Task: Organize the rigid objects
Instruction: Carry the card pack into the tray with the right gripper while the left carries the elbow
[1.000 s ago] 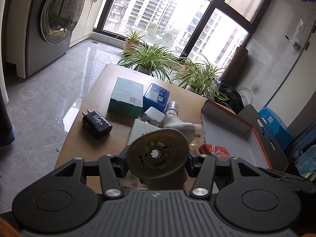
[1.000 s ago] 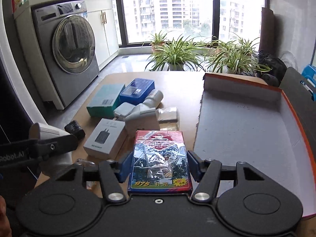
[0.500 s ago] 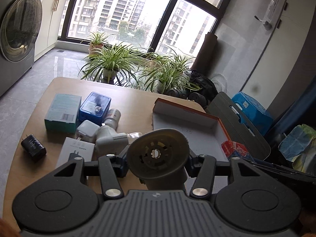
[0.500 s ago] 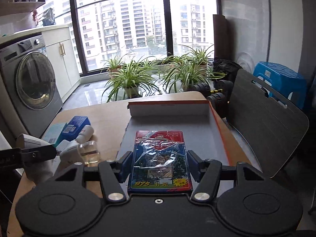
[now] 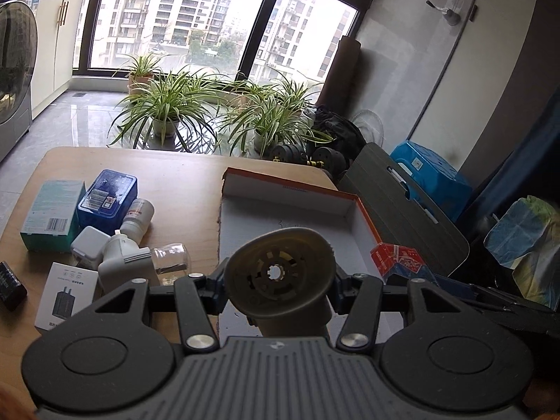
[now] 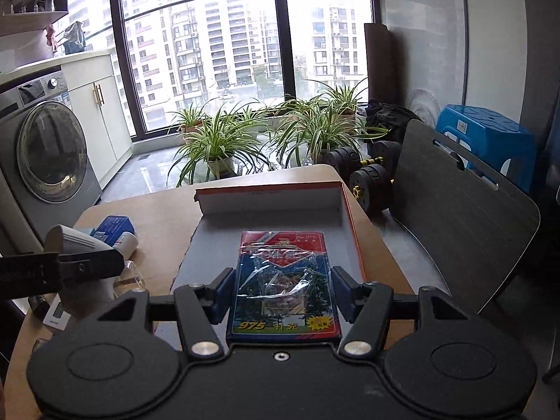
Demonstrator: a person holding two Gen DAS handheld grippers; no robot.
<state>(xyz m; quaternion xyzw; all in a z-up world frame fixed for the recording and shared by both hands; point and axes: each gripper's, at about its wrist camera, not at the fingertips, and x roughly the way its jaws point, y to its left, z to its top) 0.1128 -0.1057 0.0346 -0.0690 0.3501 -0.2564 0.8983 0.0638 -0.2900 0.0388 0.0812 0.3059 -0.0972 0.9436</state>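
Observation:
A grey funnel-shaped plastic piece (image 5: 297,245) sits between the pads of my left gripper (image 5: 278,287), which is shut on it. It hangs over the near part of a shallow white box with an orange rim (image 5: 290,203). In the right wrist view my right gripper (image 6: 281,287) is shut on a blue and red pack of playing cards (image 6: 283,262), held flat above the same box (image 6: 269,206). The left gripper (image 6: 70,267) shows there at the left edge with the grey piece (image 6: 68,241). In the left wrist view the card pack (image 5: 399,259) shows at the box's right rim.
Left of the box the wooden table (image 5: 182,175) holds a teal box (image 5: 52,217), a blue box (image 5: 106,197), a white charger box (image 5: 66,295), a white adapter (image 5: 89,246), a small glass jar (image 5: 171,257) and a black adapter (image 5: 10,290). A dark chair back (image 6: 462,227) stands right of the table.
Both grippers have swung right with their loads, from above the cluttered left side of the table to above the orange-rimmed box. Neither grip has changed.

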